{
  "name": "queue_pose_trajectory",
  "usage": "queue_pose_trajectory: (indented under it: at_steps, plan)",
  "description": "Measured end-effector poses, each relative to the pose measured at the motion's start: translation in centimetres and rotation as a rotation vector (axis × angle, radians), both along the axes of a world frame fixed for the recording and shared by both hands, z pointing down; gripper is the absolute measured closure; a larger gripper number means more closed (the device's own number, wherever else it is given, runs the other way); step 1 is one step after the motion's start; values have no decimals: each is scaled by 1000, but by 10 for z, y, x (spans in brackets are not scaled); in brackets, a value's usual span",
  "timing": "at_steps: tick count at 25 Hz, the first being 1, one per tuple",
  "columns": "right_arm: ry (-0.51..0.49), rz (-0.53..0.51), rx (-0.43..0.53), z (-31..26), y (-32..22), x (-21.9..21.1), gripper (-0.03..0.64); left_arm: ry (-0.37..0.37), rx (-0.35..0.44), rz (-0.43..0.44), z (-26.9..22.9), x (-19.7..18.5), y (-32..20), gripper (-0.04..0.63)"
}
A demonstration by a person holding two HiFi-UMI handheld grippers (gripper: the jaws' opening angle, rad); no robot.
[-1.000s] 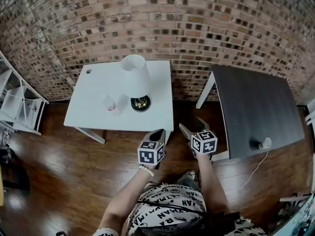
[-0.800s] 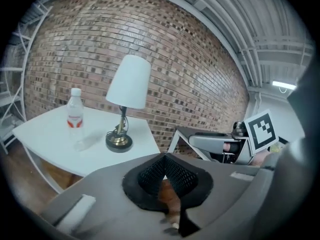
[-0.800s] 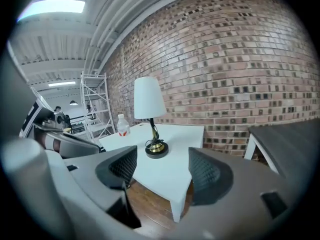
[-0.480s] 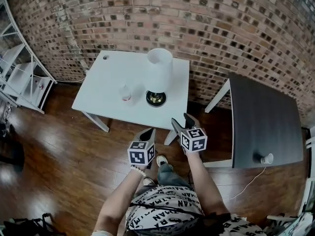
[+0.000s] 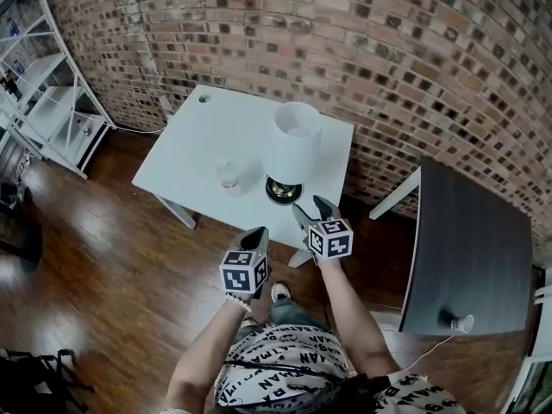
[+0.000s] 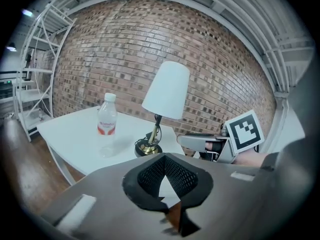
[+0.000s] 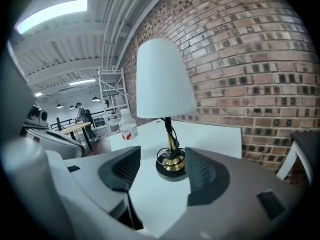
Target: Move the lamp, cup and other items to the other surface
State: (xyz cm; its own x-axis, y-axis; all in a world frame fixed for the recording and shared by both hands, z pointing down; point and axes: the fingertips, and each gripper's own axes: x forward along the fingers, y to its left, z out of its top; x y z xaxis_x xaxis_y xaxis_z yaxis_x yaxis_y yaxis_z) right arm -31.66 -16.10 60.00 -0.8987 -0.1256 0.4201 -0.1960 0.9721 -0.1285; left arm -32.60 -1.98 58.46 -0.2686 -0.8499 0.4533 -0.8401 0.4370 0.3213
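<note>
The lamp (image 5: 293,145) is stood on the white table (image 5: 194,141), straight ahead of the right gripper (image 5: 311,207) and just beyond its tips; in the right gripper view the base (image 7: 170,171) is framed between the two jaws, but nothing is touched yet. The right gripper's jaws are held partly apart and have just been closing; no thing is gripped between them. The left gripper (image 5: 256,235) is carried lower and to the left of the right one; its jaws appear to be drawn together at the tips, though a slit of table is seen through the pads, and nothing is held. A bottle (image 5: 227,172) is set ahead of the left gripper, to the left of the lamp and apart from it. The dark table (image 5: 470,257) lies well off to the right of both grippers; a small pale object (image 5: 464,323), possibly the cup, is seen at its near edge.

The lamp is judged to be light above and weighted below; the shade (image 7: 162,79) is likely thin and easily dented, so it should not be squeezed. The slim stem (image 7: 169,129) is stiff and narrow enough for the jaws; hold is best taken there, just above the cord (image 7: 167,154) that is wound at its foot; the smooth metal may slip, and tilting is to be expected if it is gripped too low.
</note>
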Motion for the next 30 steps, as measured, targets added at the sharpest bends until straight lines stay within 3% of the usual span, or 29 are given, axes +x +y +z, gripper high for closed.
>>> queue_pose_trajectory:
  at_steps: [17,24,26,28,30]
  plan:
    - [-40,-150,-41,50,-29,-114,350,-6,-16,-129,35,-63,-39,592]
    - [-79,-155,-22,50,-34,-136,353,-6,-36,-154,45,-75,-38,592]
    - [-90,-148,1,48,-36,-137,410,-9,-39,-161,45,-78,-37,592]
    - [-108,-154,42,44,-37,-137,424,-14,-43,-170,45,-82,-37,592]
    - [-132,-171,100,34,-35,-139,514,-13,-49,-170,46,-83,-37,592]
